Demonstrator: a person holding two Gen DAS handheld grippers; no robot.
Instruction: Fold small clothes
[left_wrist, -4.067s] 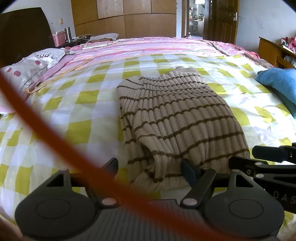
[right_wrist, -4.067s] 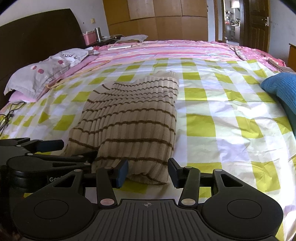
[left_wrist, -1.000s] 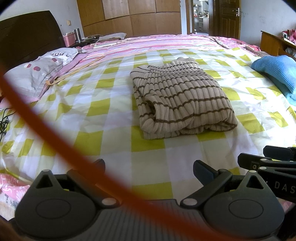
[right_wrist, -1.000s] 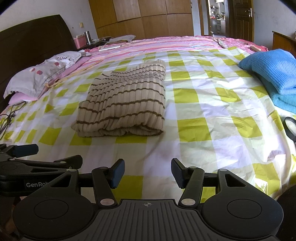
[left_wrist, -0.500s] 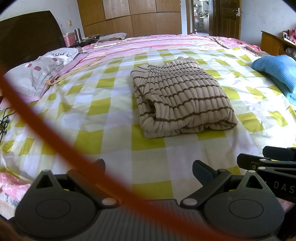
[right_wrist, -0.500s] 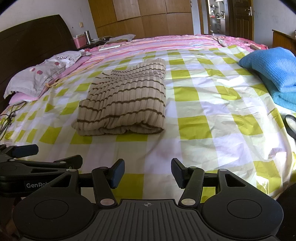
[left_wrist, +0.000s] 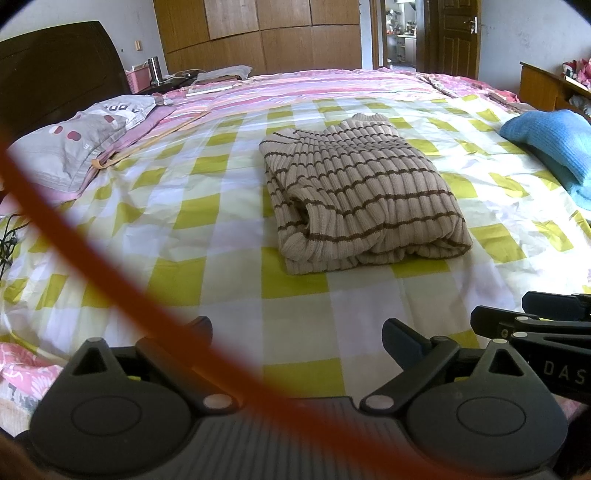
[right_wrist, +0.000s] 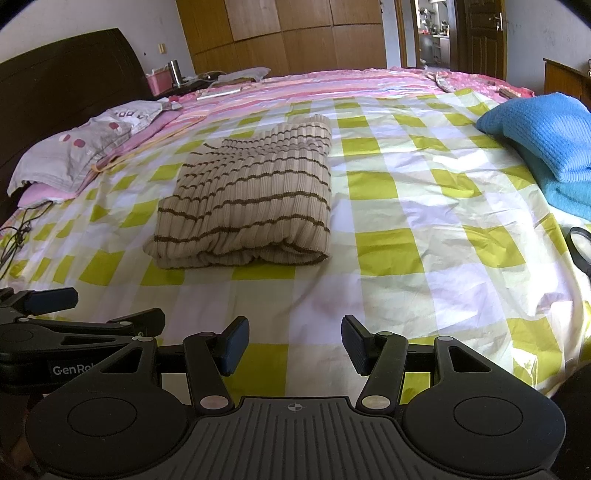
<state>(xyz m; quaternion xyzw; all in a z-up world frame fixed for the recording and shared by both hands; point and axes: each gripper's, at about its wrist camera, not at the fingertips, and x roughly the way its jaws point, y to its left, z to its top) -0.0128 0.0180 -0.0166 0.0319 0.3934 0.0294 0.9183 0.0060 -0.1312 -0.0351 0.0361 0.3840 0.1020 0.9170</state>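
From the left wrist we see our left gripper (left_wrist: 297, 332), wide open and empty, now backed off the striped sweater (left_wrist: 364, 195) that it earlier touched, which lies folded mid-bed, while from the right wrist our right gripper (right_wrist: 294, 345), equally open and empty, has withdrawn too, so we judge this fold finished.

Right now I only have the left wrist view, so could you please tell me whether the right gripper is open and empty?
Observer: Yes, the right gripper is open; between its fingers only bare bedsheet shows.
Operator: Thank you. Is anything lying to the right of the striped sweater that I might miss?
Observer: A black ring-like object lies at the sheet's right edge, in front of the blue knit and well apart from the sweater.
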